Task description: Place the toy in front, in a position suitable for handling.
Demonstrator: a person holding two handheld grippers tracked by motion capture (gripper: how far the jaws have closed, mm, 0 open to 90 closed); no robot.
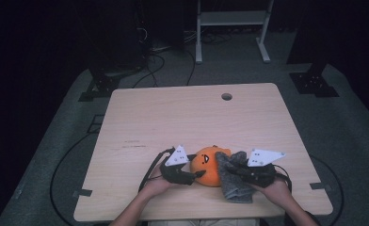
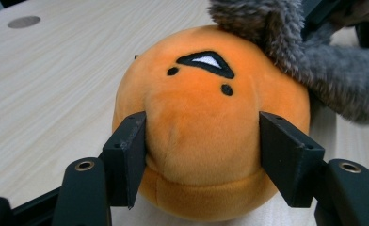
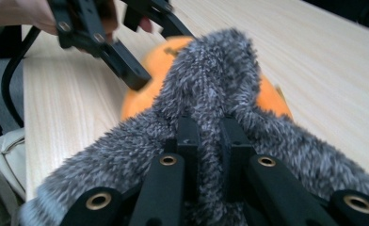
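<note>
Draping looks like the step in hand: you've got the orange plush point(image 1: 208, 166) sitting near the front edge of the table point(image 1: 173, 117), about mid-width, w/ the grey furry cloth point(image 1: 233, 181) lying against its right side and reaching up over its top.

Left gripper point(image 2: 201, 155): jaws wide open, one each side of the plush's lower body, pads point(image 2: 126, 155) touching or just off the fabric — can't tell if there's real squeeze. It brackets the toy, no firm clamp. In the high view it sits just left of the plush point(image 1: 192, 178).

Right gripper point(image 3: 206, 141): jaws nearly shut, pinching a fold of the cloth between them; fur bulges out both sides. High view puts it at the plush's right point(image 1: 241, 172).

To do this well, I'd say:
- Keep the left jaws steady as a brace so the round plush doesn't roll or slide when you pull fabric across.
- Lift the pinched fold up and over the crown, not along the side, or it'll just shove the toy toward your left hand.
- Don't release till the cloth sits past the top; it's thick and prob. slumps back.

Around: table otherwise bare apart from the cable hole point(image 1: 227, 96) far side, well apart from the work. Cables trail off both grippers toward you. Main obstruction is the left gripper itself — its upper jaw sits right beside the cloth's leading edge in the right gripper view point(image 3: 126, 66), so fur could snag on it. The front table edge is also near; mind the cloth's loose end hanging toward it.
</note>
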